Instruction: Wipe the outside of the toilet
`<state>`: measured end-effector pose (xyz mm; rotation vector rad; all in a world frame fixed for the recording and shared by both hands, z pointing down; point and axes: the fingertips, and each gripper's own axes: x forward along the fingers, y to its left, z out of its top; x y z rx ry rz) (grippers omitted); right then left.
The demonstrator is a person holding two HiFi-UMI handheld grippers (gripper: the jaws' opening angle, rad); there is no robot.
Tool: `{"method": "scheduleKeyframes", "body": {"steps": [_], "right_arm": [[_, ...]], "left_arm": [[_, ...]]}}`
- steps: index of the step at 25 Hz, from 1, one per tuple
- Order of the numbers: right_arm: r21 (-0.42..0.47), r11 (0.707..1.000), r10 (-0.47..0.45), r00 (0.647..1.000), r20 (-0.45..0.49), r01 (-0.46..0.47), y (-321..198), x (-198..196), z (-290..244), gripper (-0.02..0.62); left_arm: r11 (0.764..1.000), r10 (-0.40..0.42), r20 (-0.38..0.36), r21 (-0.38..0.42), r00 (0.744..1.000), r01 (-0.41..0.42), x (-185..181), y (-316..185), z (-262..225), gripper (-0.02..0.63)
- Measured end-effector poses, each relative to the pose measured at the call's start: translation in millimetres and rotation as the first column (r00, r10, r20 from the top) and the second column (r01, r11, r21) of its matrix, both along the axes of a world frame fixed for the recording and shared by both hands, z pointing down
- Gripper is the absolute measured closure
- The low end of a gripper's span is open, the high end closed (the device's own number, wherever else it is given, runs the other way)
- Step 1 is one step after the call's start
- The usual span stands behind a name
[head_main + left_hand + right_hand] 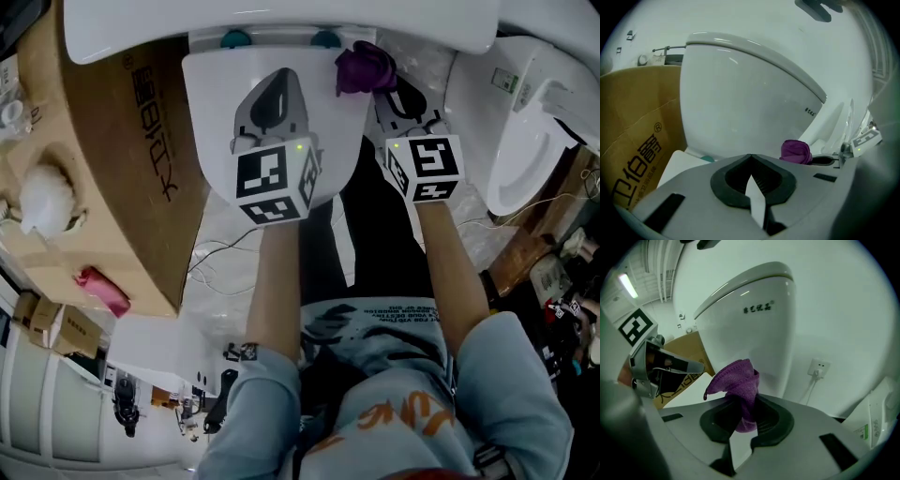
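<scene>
The white toilet's tank (281, 19) stands at the top of the head view, with its closed lid (211, 103) below it. My left gripper (279, 77) hovers over the lid, shut, with nothing between its jaws (750, 156). My right gripper (380, 86) is at the lid's right edge, shut on a bunched purple cloth (364, 66). In the right gripper view the cloth (736, 380) sticks up from the jaws of that gripper (743, 405), just short of the tank (754, 324). The left gripper view shows the cloth (796, 151) to the right, in front of the tank (740, 93).
A large cardboard box (112, 159) stands tight against the toilet's left side, with a pink item (103, 289) on it. A second toilet (525, 131) sits to the right. Cables (220, 258) lie on the floor. A wall socket (818, 367) is beside the tank.
</scene>
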<state>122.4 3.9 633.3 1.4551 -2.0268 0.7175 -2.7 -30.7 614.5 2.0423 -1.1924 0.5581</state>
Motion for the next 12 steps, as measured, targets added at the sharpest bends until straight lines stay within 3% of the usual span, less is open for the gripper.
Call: {"method": "scheduleKeyframes", "body": {"steps": [8, 12], "right_arm": [[0.027, 0.982, -0.191, 0.980, 0.059, 0.189, -35.4, -102.2, -1.6, 0.522], [0.067, 0.949, -0.312, 0.948, 0.068, 0.308, -53.7, -159.1, 0.7, 0.522]], "left_arm": [[0.983, -0.179, 0.010, -0.042, 0.984, 0.179, -80.7, -1.8, 16.0, 0.583], [0.969, -0.238, 0.016, -0.056, 0.971, 0.239, -111.4, -0.8, 25.8, 0.583]]}}
